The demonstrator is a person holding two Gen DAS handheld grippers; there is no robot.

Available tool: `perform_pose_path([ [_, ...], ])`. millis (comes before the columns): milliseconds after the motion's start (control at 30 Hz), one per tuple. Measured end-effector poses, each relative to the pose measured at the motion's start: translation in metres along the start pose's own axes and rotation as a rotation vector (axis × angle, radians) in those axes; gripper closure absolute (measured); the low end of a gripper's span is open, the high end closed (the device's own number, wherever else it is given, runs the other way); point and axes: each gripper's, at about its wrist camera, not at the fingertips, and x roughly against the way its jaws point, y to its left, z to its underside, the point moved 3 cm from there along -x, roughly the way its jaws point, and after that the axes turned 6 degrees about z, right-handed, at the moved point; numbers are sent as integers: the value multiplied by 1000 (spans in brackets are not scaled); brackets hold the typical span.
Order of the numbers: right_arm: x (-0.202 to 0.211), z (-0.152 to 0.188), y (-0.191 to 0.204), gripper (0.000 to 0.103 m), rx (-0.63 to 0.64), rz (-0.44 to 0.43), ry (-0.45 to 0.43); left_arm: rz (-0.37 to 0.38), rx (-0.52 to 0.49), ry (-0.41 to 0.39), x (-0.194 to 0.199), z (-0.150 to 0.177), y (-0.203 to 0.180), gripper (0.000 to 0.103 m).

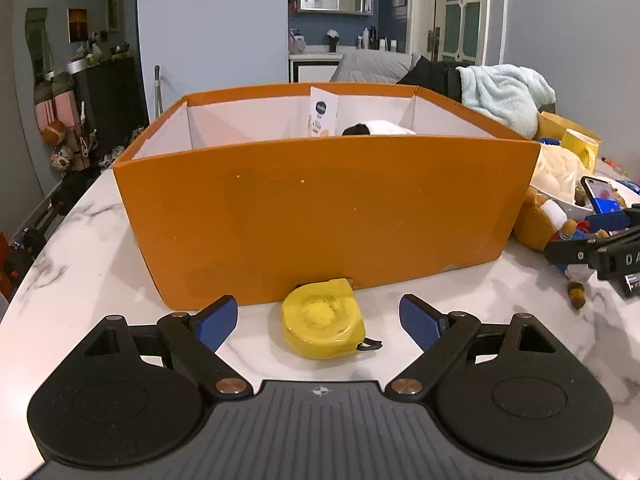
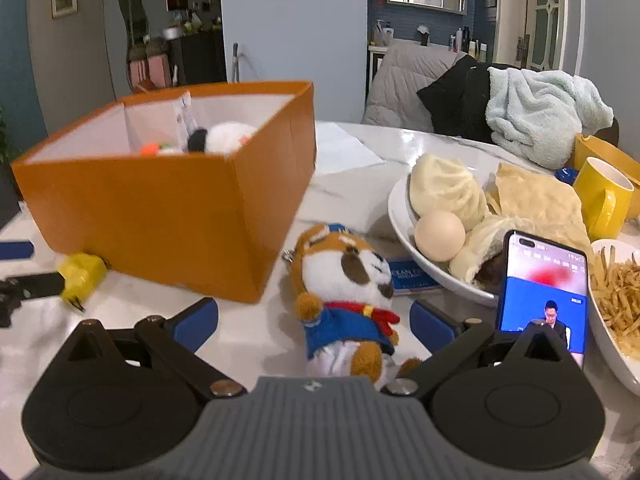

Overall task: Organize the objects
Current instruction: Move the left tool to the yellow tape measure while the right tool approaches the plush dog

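An orange box (image 1: 320,216) stands on the marble table (image 1: 80,264), holding a white carton (image 1: 323,112) and a black-and-white plush (image 1: 378,128). A yellow tape measure (image 1: 323,322) lies against the box's near wall, between the blue pads of my open left gripper (image 1: 318,322), untouched. In the right wrist view the box (image 2: 160,216) sits at left and the tape measure (image 2: 82,276) beside it. A brown plush toy in a blue shirt (image 2: 346,292) lies on the table between the fingers of my open right gripper (image 2: 316,322).
A white bowl (image 2: 400,224) of buns and an egg sits right of the plush, with a lit phone (image 2: 544,288), a dish of shredded food (image 2: 616,300), a yellow mug (image 2: 604,200) and a blue booklet (image 2: 412,278). A pale blue towel (image 2: 540,116) lies behind.
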Motion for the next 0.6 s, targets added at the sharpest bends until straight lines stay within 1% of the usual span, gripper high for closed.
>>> perform_pose_path([
  [133, -6, 5, 1, 3, -7, -7, 15, 0, -3, 10, -4, 0, 0, 0],
  [200, -7, 7, 1, 4, -12, -9, 17, -14, -16, 23, -8, -1, 1, 0],
  [267, -9, 8, 2, 11, -5, -7, 27, -35, -22, 31, -13, -3, 1, 0],
  [600, -13, 12, 1, 12, -17, -12, 33, -47, -20, 72, -30, -2, 4, 0],
])
